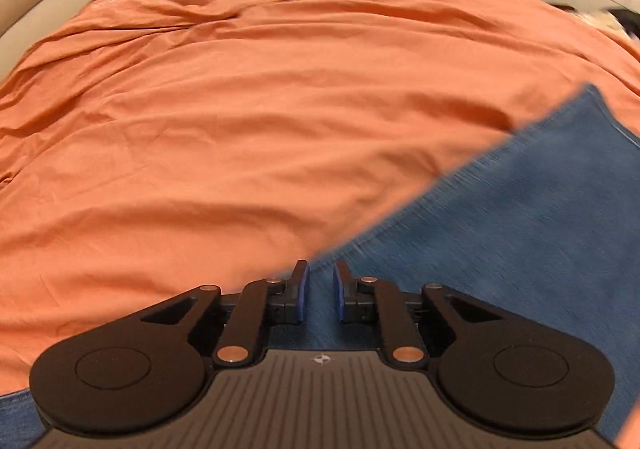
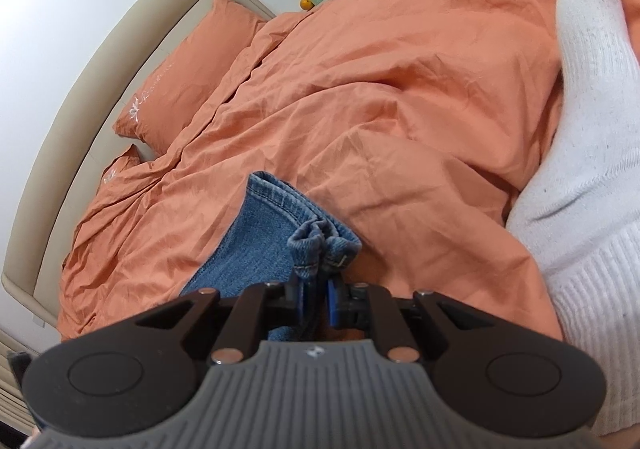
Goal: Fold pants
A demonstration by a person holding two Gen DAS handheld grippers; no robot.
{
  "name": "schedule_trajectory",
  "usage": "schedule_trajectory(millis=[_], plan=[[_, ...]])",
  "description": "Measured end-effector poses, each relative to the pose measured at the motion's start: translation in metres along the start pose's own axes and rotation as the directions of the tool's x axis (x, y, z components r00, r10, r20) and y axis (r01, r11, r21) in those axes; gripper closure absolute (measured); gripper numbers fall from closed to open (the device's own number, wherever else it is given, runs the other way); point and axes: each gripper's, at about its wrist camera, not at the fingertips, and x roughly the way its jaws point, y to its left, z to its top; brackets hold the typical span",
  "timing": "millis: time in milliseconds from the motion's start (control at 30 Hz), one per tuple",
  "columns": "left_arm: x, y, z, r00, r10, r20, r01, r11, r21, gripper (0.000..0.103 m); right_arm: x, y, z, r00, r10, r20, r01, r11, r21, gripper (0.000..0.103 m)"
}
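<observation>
The blue denim pants (image 2: 256, 245) lie on the orange duvet (image 2: 400, 109) that covers the bed, with a beige headboard (image 2: 120, 49) and an orange pillow (image 2: 192, 69) beyond. The right gripper (image 2: 314, 301) has its jaws clamped together on a bunched, stitched hem of the pants. The left gripper (image 1: 320, 289) sits over a flat, blurred span of the denim, its blue pads (image 1: 303, 291) standing a narrow gap apart with cloth seen between them; whether they pinch it cannot be told. A foot in a white sock (image 2: 580, 129) rests on the duvet, right of the right gripper.
</observation>
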Motion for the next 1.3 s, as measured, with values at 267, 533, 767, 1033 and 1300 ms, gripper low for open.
schedule_trajectory(millis=[267, 533, 767, 1033, 1300], plan=[[-0.039, -0.044, -0.057, 0.993, -0.089, -0.08, 0.096, 0.992, 0.078, 0.1, -0.002, 0.005, -0.003, 1.0, -0.005, 0.019, 0.006, 1.0, -0.03, 0.097], [-0.082, -0.067, -0.1, 0.972, -0.201, -0.121, 0.207, 0.978, 0.039, 0.103, -0.002, 0.016, -0.003, 0.999, -0.024, 0.043, 0.027, 0.996, -0.081, 0.097], [-0.142, -0.027, -0.121, 0.955, -0.291, -0.061, 0.285, 0.954, -0.094, 0.091, -0.016, 0.047, -0.004, 0.993, -0.034, 0.115, 0.055, 0.982, -0.179, 0.098], [-0.264, 0.085, -0.118, 0.988, -0.107, 0.114, 0.128, 0.972, -0.197, 0.091, -0.061, 0.144, -0.006, 0.978, 0.024, 0.205, 0.049, 0.938, -0.343, 0.099], [-0.386, 0.166, -0.123, 0.97, 0.106, 0.22, -0.044, 0.963, -0.267, 0.091, -0.102, 0.301, -0.034, 0.973, 0.15, 0.175, -0.026, 0.828, -0.56, 0.1]])
